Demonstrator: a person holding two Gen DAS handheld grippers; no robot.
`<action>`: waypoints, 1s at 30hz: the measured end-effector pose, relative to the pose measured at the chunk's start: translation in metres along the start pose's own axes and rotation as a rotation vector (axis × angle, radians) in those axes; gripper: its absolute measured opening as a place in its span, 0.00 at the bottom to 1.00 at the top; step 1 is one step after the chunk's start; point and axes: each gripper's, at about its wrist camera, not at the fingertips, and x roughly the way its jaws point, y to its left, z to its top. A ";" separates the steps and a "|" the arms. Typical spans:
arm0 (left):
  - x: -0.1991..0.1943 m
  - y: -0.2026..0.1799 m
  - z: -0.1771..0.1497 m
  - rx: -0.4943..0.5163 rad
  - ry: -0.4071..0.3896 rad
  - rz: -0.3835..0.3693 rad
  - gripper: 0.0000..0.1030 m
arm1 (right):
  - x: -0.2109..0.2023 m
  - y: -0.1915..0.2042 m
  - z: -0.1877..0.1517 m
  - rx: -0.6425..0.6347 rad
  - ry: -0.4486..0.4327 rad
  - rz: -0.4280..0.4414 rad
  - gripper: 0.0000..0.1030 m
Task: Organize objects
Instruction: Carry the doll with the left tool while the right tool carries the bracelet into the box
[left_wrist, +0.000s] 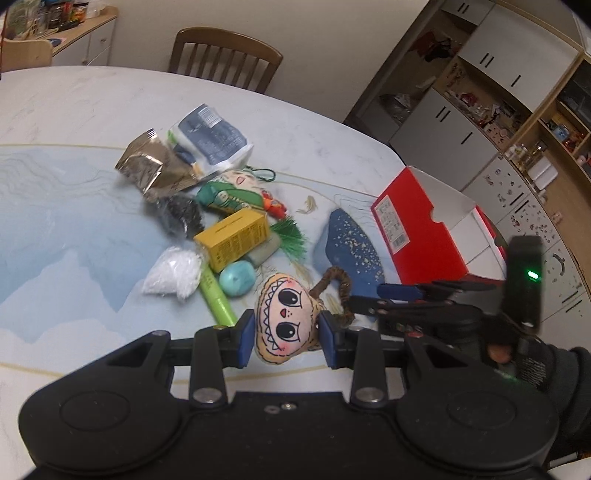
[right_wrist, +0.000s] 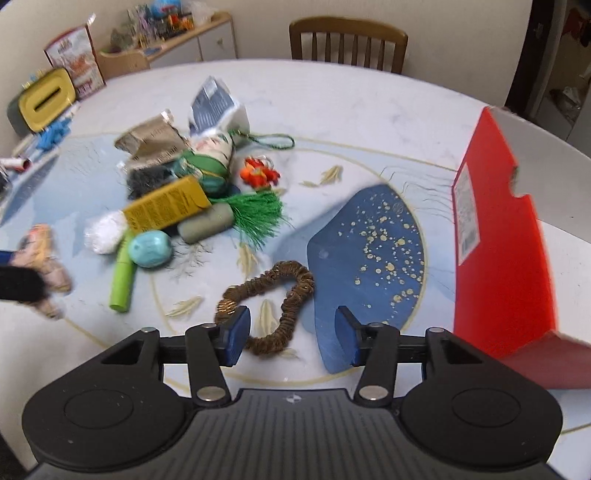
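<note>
— Where does everything sit?

— The red box (right_wrist: 502, 236) stands open at my right on the desk (left_wrist: 92, 110). My left gripper (left_wrist: 288, 341) is clamped on the doll face (left_wrist: 286, 321).

— And the risk?

— My right gripper (right_wrist: 291, 332), jaws apart, straddles the brown scrunchie (right_wrist: 273, 295); closing off-centre could push it away.

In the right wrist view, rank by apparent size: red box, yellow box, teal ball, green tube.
1. Red box, largest, though it also sits nearest the camera.
2. Yellow box.
3. Green tube and teal ball: similar apparent area, so I won't rank them.
</note>
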 end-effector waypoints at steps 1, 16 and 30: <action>0.000 0.001 -0.001 -0.005 0.000 0.003 0.33 | 0.006 0.000 0.001 -0.001 0.006 -0.012 0.46; -0.012 0.025 -0.005 -0.025 -0.005 0.012 0.33 | 0.032 0.017 0.014 0.000 0.035 -0.052 0.10; -0.012 0.020 0.014 0.021 -0.004 -0.032 0.33 | -0.033 0.009 0.009 0.126 -0.074 0.006 0.07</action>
